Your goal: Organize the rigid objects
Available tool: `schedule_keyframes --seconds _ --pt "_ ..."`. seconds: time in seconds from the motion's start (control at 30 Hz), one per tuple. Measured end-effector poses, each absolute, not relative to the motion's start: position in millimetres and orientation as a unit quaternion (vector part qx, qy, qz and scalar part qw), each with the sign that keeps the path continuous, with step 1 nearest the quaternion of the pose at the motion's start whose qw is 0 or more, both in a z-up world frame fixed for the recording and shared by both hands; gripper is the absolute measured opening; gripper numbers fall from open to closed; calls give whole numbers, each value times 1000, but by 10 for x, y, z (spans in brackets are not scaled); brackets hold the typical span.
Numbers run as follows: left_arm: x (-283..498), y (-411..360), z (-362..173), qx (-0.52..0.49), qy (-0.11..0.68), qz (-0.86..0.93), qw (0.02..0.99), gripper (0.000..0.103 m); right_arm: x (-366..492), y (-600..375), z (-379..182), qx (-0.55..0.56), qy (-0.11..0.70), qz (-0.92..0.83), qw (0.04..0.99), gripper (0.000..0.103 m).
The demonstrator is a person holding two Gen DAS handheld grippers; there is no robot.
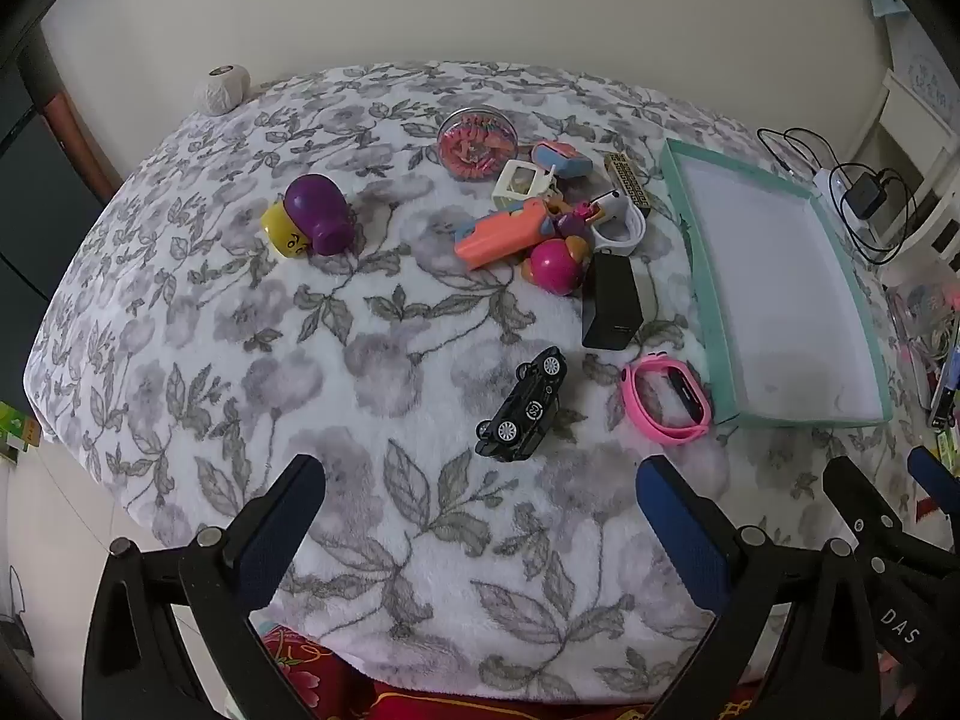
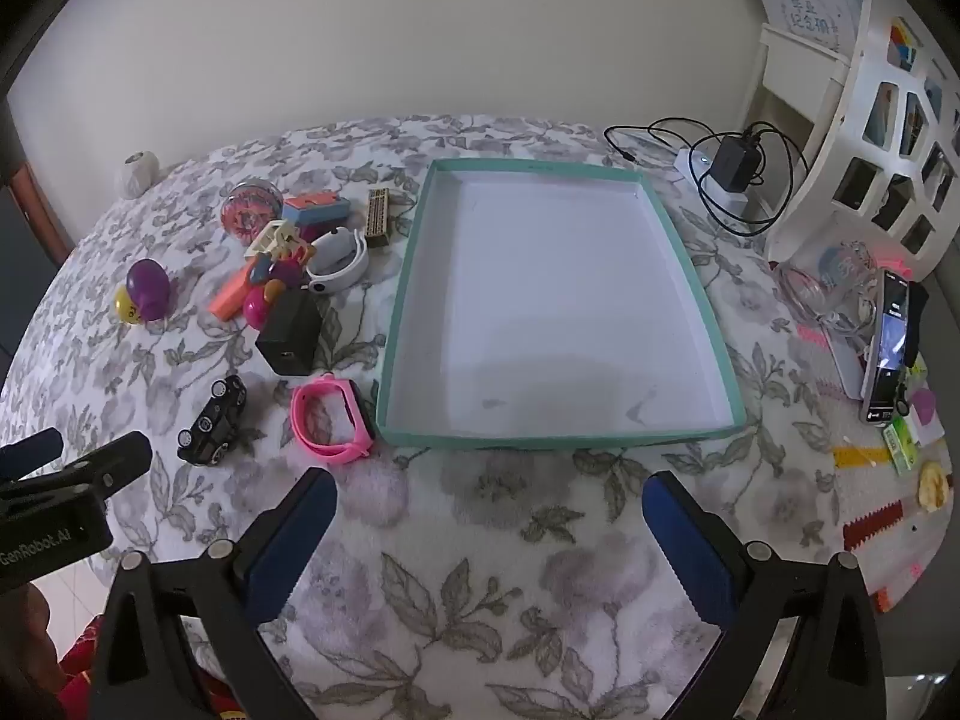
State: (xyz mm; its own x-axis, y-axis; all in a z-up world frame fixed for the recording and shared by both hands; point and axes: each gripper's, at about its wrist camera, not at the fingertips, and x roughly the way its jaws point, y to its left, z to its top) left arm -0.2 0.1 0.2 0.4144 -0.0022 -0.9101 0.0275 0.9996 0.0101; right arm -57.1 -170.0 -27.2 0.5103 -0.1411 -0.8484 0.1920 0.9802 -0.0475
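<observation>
floral blanket (image 1: 372, 324), toy clutter (image 1: 528, 222) beside tray (image 2: 696, 276)

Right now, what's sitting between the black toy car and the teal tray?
The pink watch lies between the black toy car and the teal tray, close beside the tray's left wall. Both wrist views show it.

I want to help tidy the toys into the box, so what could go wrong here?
1. The toy car lies on its side on the soft blanket; it might slip or roll when pinched.
2. The pink watch sits right against the teal box, so a hand-held gripper could bump the wall.
3. The toys by the orange case are piled touching; pulling one may drag others.
</observation>
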Motion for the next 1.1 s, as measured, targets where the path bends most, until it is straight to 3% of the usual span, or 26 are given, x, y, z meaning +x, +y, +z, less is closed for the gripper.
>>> schedule_keyframes --seconds 1.1 --pt "-12 92 -13 12 544 -5 839 103 -562 -1696 -309 25 490 -96 866 103"
